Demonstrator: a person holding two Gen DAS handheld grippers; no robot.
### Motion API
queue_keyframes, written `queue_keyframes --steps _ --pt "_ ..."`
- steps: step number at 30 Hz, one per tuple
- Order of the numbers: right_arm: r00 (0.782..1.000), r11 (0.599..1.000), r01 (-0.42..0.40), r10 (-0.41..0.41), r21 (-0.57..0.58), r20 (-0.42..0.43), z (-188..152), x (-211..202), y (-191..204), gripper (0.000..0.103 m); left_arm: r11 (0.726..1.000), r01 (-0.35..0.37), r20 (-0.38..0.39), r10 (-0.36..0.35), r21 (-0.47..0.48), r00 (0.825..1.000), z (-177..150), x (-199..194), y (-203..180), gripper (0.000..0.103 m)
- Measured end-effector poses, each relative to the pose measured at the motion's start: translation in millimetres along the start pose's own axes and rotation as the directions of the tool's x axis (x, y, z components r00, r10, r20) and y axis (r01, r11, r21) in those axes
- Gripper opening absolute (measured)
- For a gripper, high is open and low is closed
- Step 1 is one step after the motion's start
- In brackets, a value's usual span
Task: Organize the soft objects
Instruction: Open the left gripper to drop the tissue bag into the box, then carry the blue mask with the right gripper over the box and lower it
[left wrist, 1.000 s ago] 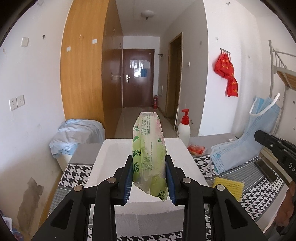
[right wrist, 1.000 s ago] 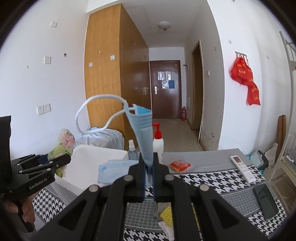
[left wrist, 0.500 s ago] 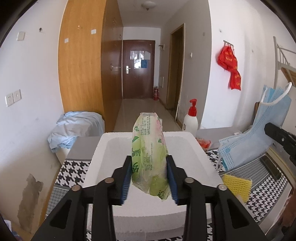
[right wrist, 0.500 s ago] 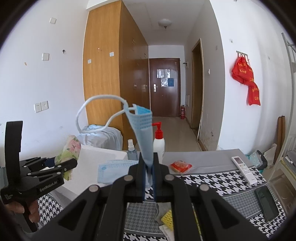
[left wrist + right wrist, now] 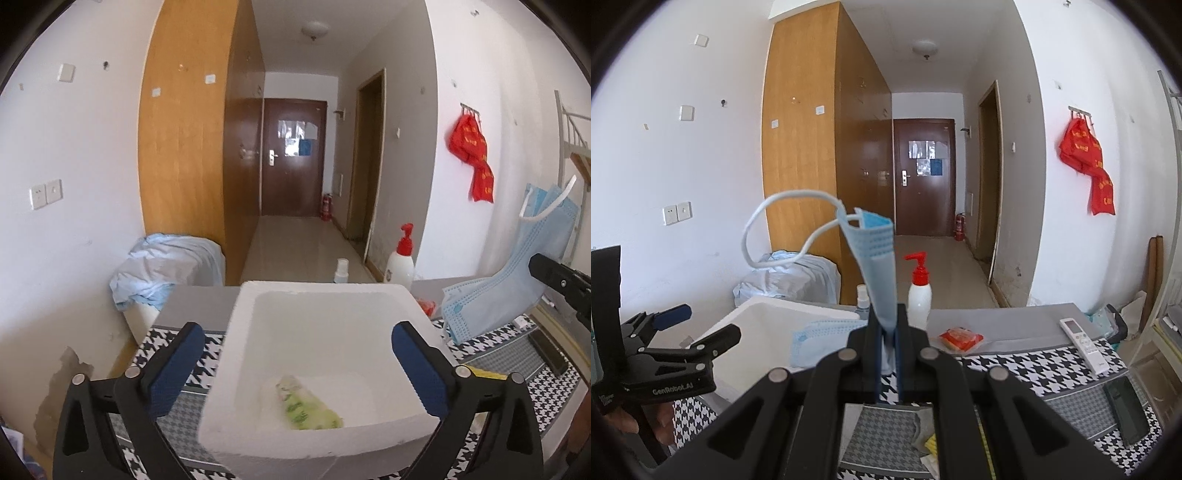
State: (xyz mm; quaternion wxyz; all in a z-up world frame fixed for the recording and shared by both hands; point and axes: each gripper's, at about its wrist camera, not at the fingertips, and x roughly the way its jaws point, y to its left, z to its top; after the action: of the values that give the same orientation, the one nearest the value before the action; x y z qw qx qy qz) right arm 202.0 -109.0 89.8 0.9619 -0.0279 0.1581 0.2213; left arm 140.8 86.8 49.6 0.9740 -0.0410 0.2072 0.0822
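Observation:
A green tissue pack (image 5: 308,408) lies on the floor of the white foam box (image 5: 236,373). My left gripper (image 5: 295,343) is open and empty above the box's near rim; it also shows in the right wrist view (image 5: 687,325). My right gripper (image 5: 886,332) is shut on a blue face mask (image 5: 877,266), held up to the right of the box. The mask (image 5: 517,288) and the right gripper's tip (image 5: 554,277) show at the right of the left wrist view. The foam box (image 5: 768,332) sits left of the mask.
On the houndstooth table cloth (image 5: 1034,369): a red-capped pump bottle (image 5: 919,295), a small spray bottle (image 5: 862,299), a red packet (image 5: 960,338), a white remote (image 5: 1084,345), a dark phone (image 5: 1126,410), a yellow sponge (image 5: 931,443). A blue-covered bundle (image 5: 166,262) stands left of the table.
My left gripper has opened and the tissue pack has dropped into the foam box. The left gripper rose a little. My right gripper still holds the mask in about the same place.

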Motion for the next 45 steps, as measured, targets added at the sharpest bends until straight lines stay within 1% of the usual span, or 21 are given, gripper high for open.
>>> queue_keyframes --steps 5,13,19,29,45 --pt "1.000 1.000 -0.019 0.019 -0.015 0.015 4.5 -1.5 9.8 0.008 1.000 0.002 0.015 -0.002 -0.016 1.000 -1.1 -8.6 14.4 0.102" --pt "0.999 0.998 -0.052 0.053 -0.032 0.004 4.3 3.6 22.6 0.008 1.000 -0.021 0.041 0.021 -0.011 0.999 -3.1 -22.0 27.7 0.102" --pt "0.996 0.996 -0.081 0.081 -0.030 -0.023 4.5 13.7 29.0 0.008 0.999 -0.046 0.054 0.047 -0.021 0.997 -5.7 -27.3 37.1 0.102" --pt "0.991 0.991 -0.122 0.119 -0.051 -0.058 4.6 23.6 44.1 0.008 0.996 -0.072 0.049 0.074 -0.044 0.996 -8.7 -27.2 51.2 0.102" --pt "0.979 0.986 -0.145 0.131 -0.086 -0.154 -2.0 48.7 63.6 0.008 0.996 -0.084 0.060 0.086 -0.037 0.995 -15.7 -35.8 60.9 0.102"
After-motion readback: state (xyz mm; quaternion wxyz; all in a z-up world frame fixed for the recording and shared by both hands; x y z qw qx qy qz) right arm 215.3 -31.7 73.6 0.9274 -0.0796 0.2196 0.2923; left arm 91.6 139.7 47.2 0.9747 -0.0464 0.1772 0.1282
